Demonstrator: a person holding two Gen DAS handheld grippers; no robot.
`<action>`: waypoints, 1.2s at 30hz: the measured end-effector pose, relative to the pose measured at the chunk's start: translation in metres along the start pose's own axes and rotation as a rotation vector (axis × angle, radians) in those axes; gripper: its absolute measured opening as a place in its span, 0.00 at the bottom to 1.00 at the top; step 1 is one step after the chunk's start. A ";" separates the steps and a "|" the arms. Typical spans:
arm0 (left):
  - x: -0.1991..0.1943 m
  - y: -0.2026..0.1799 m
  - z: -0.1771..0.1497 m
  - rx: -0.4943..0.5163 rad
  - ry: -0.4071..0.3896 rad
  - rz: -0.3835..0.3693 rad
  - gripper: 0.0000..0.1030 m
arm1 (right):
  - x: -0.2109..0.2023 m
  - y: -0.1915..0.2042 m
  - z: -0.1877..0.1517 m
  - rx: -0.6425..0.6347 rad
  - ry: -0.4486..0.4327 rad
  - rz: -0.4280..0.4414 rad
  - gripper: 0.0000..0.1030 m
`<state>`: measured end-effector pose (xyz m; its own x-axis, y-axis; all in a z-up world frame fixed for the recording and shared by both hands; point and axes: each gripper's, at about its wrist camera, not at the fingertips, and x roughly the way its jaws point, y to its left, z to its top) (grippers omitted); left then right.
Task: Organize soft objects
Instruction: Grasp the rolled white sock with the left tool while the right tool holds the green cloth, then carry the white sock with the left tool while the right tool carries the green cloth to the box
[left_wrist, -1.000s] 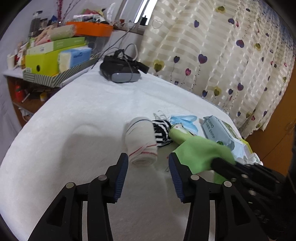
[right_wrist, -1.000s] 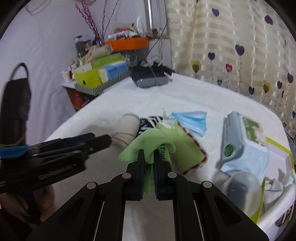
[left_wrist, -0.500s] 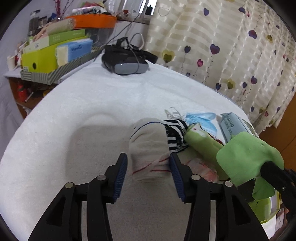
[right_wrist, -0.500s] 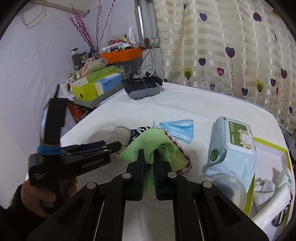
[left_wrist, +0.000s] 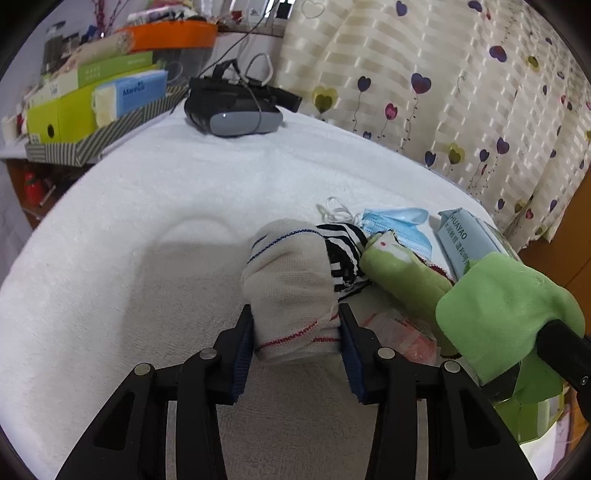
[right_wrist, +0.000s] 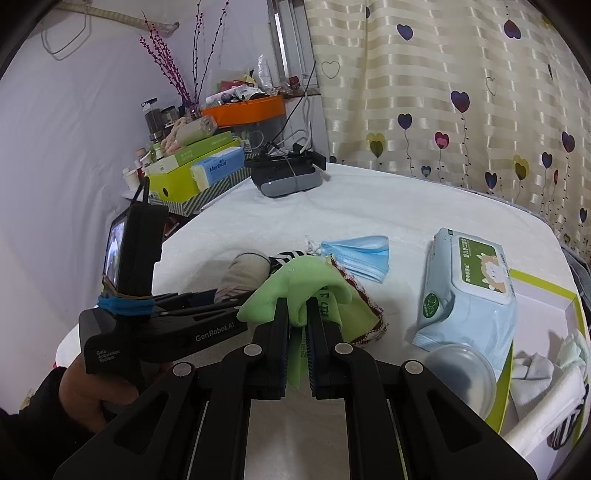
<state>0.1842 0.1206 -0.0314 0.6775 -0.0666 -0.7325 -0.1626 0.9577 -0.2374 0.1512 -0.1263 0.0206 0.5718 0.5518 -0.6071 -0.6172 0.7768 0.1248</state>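
Observation:
A rolled white sock (left_wrist: 291, 288) with red and blue stitching lies on the white table cover (left_wrist: 147, 229). My left gripper (left_wrist: 295, 332) is closing on it, and both blue pads touch its sides. A black-and-white striped sock (left_wrist: 343, 254) lies right behind the roll. My right gripper (right_wrist: 297, 310) is shut on a light green cloth (right_wrist: 295, 280) and holds it above the table, to the right of the left gripper. In the right wrist view, the left gripper (right_wrist: 221, 295) reaches the white sock (right_wrist: 243, 273) from the left, held by a hand.
A green cloth with a red edge (left_wrist: 402, 273), a blue face mask (right_wrist: 358, 254) and a pack of wet wipes (right_wrist: 469, 288) lie to the right. A green-rimmed box (right_wrist: 539, 284) of fabrics stands at the far right. A headset (left_wrist: 232, 110) and stacked boxes (left_wrist: 92, 99) sit at the back.
My left gripper moved forward and down until the white sock sat between its fingers. The right gripper lifted the green cloth a little and stayed shut on it.

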 end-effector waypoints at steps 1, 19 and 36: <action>-0.001 -0.001 -0.001 0.008 -0.005 0.011 0.40 | -0.001 0.000 0.000 -0.001 0.000 -0.001 0.08; -0.072 -0.019 -0.019 0.049 -0.120 0.088 0.39 | -0.044 0.000 -0.008 -0.005 -0.062 0.004 0.08; -0.139 -0.068 -0.048 0.114 -0.186 -0.055 0.39 | -0.109 -0.017 -0.030 0.026 -0.140 -0.043 0.08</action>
<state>0.0667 0.0516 0.0564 0.8054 -0.0768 -0.5877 -0.0469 0.9802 -0.1923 0.0834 -0.2089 0.0613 0.6686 0.5532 -0.4970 -0.5772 0.8074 0.1222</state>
